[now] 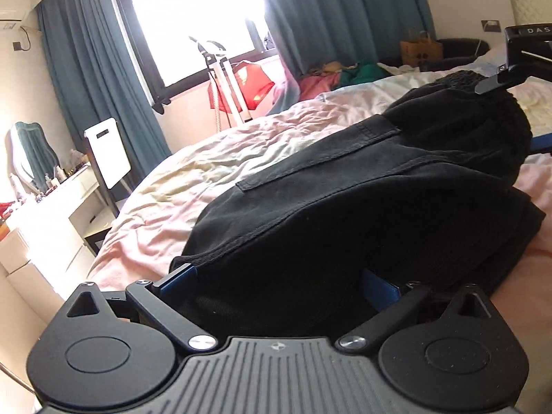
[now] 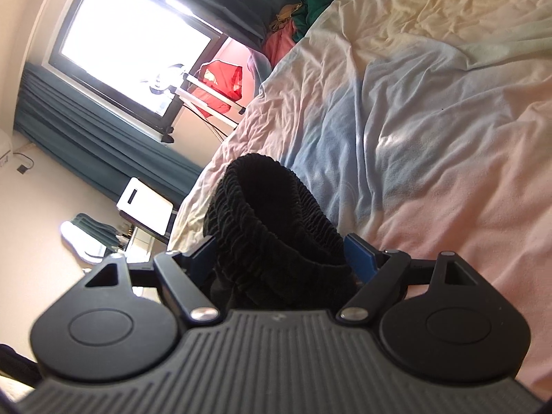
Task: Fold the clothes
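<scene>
Black pants (image 1: pixel 345 186) bunched on bed (image 1: pixel 214 158); L gripper (image 1: pixel 279 283) & R gripper (image 2: pixel 281 252) prob. clamp cloth, elastic waistband (image 2: pixel 262 203).

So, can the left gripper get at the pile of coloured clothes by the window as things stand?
Probably not. The left gripper has black trousers between its fingers, and the coloured pile lies far across the bed, beyond the garment.

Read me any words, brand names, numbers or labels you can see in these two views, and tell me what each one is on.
"DAS": white letters on the right gripper body, cut off at the frame edge.
Brown paper bag: dark print, too blurred to read.
Air conditioner: small label, too small to read.
Black garment: no text visible.
</scene>
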`<act>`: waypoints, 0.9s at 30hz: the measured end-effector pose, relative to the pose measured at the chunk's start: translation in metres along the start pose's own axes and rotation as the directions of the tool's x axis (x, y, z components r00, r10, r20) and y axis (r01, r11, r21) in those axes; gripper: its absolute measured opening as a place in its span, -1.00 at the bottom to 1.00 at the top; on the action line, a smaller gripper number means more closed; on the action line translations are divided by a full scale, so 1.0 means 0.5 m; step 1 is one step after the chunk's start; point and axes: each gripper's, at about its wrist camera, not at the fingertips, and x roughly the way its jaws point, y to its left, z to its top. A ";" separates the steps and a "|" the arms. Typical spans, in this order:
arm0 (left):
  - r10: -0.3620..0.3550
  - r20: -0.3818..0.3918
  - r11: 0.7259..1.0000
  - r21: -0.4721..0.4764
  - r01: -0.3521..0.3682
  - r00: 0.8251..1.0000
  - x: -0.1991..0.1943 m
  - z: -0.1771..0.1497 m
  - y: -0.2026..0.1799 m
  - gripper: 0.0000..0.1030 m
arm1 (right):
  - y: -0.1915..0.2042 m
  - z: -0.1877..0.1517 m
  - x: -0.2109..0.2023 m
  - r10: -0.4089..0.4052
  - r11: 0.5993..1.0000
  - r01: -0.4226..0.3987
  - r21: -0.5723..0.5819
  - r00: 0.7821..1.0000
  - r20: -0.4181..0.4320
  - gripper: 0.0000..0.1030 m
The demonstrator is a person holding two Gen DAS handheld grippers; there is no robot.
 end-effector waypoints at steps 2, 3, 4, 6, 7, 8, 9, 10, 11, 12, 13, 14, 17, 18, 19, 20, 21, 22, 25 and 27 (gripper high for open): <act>0.016 0.000 1.000 -0.007 -0.016 1.000 -0.013 -0.009 0.010 0.98 | -0.003 -0.007 0.008 -0.018 1.000 0.018 -0.002 1.000 -0.015 0.79; 0.029 0.000 1.000 -0.011 -0.029 1.000 -0.030 -0.020 0.014 0.98 | -0.004 -0.011 0.012 -0.027 1.000 0.027 -0.003 0.999 -0.022 0.79; 0.033 -0.004 0.999 -0.023 -0.033 0.999 -0.039 -0.023 0.010 0.98 | -0.005 -0.014 0.016 -0.036 0.999 0.036 -0.005 0.999 -0.029 0.79; 0.042 -0.013 0.998 -0.048 -0.043 0.999 -0.058 -0.028 0.003 0.98 | -0.008 -0.022 0.027 -0.021 1.000 0.021 0.012 0.998 -0.054 0.79; 0.047 -0.019 0.997 -0.061 -0.048 0.999 -0.066 -0.031 0.002 0.98 | -0.008 -0.026 0.034 -0.010 1.000 0.011 0.016 0.998 -0.066 0.79; 0.049 -0.025 0.996 -0.079 -0.050 0.999 -0.069 -0.033 0.009 0.98 | -0.006 -0.030 0.040 0.000 1.000 0.001 0.019 0.997 -0.076 0.80; 0.048 -0.029 0.994 -0.096 -0.051 0.998 -0.076 -0.036 0.013 0.98 | -0.002 -0.034 0.044 0.004 1.000 -0.004 0.008 0.997 -0.071 0.80; 0.045 -0.035 0.992 -0.114 -0.049 0.998 -0.089 -0.043 0.012 0.98 | 0.004 -0.038 0.048 0.007 1.000 -0.007 -0.007 0.998 -0.064 0.80; 0.042 -0.041 0.990 -0.131 -0.047 0.998 -0.103 -0.049 0.011 0.98 | 0.012 -0.040 0.048 0.012 0.999 -0.014 -0.036 0.999 -0.050 0.63; 0.041 -0.046 0.988 -0.147 -0.047 0.998 -0.114 -0.054 0.011 0.98 | 0.022 -0.041 0.044 0.001 0.997 -0.003 -0.071 0.999 -0.033 0.48; 0.043 -0.050 0.986 -0.161 -0.051 0.998 -0.115 -0.056 0.019 0.98 | 0.032 -0.043 0.040 -0.012 0.994 0.011 -0.105 1.000 -0.015 0.24; 0.045 -0.055 0.983 -0.177 -0.054 0.997 -0.117 -0.058 0.027 0.98 | 0.038 -0.041 0.032 -0.002 0.993 0.003 -0.119 1.000 0.002 0.08; 0.022 -0.076 0.968 -0.247 -0.040 0.997 -0.127 -0.066 0.048 0.98 | 0.043 -0.036 0.013 0.024 0.991 -0.019 -0.132 0.999 0.030 -0.05; 0.008 -0.084 0.962 -0.272 -0.030 0.996 -0.129 -0.069 0.056 0.98 | 0.036 -0.036 0.015 0.016 0.992 -0.013 -0.123 1.000 0.022 -0.06; 0.000 -0.089 0.957 -0.289 -0.026 0.996 -0.131 -0.073 0.062 0.98 | 0.030 -0.037 0.017 0.009 0.994 -0.007 -0.113 1.000 0.014 -0.06; -0.002 -0.096 0.954 -0.298 -0.027 0.995 -0.132 -0.077 0.066 0.98 | 0.024 -0.037 0.018 0.002 0.995 -0.001 -0.104 1.000 0.006 -0.06; -0.003 -0.104 0.952 -0.306 -0.029 0.995 -0.133 -0.081 0.068 0.98 | 0.018 -0.037 0.020 -0.006 0.996 0.006 -0.095 1.000 -0.001 -0.06; 0.001 -0.111 0.949 -0.313 -0.036 0.994 -0.136 -0.084 0.065 0.98 | 0.011 -0.038 0.022 -0.013 0.996 0.012 -0.085 1.000 -0.009 -0.05; 0.011 -0.128 0.940 -0.338 -0.054 0.992 -0.136 -0.090 0.067 0.99 | -0.007 -0.039 0.027 -0.034 0.998 0.032 -0.058 0.999 -0.034 -0.02; 0.009 -0.137 0.935 -0.350 -0.057 0.991 -0.124 -0.090 0.071 0.99 | -0.015 -0.040 0.028 -0.036 0.999 0.034 -0.043 0.998 -0.050 0.05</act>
